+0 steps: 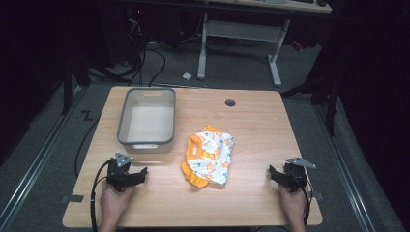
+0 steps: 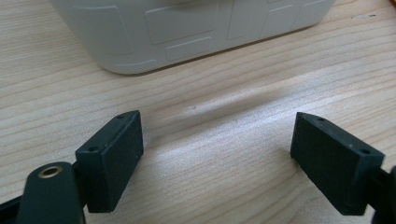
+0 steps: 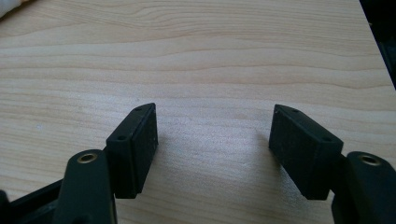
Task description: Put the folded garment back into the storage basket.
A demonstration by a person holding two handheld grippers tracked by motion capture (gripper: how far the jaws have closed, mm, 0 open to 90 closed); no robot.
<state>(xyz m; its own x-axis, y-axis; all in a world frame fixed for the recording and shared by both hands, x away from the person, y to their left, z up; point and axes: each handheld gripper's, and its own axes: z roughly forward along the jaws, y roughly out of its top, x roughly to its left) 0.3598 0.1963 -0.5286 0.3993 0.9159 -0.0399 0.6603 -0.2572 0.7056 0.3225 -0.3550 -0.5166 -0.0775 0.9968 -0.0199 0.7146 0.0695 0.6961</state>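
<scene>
A crumpled orange and white printed garment [image 1: 209,155] lies on the wooden table [image 1: 251,121] a little right of centre. A grey plastic bin [image 1: 147,119] stands at the back left, with nothing inside; its near wall [image 2: 187,32] rises just beyond my left gripper. That left gripper [image 1: 140,175] rests low at the front left, open, its jaws wide apart over bare wood [image 2: 217,130]. At the front right my right gripper [image 1: 273,173] is open too, with bare wood between its jaws [image 3: 212,123]. The garment lies between the two grippers, apart from both.
A round cable hole [image 1: 230,102] sits near the table's back edge. Behind the table, a white desk frame [image 1: 241,34] and cables stand on the dark floor. The table's right edge [image 3: 373,42] runs close to my right gripper.
</scene>
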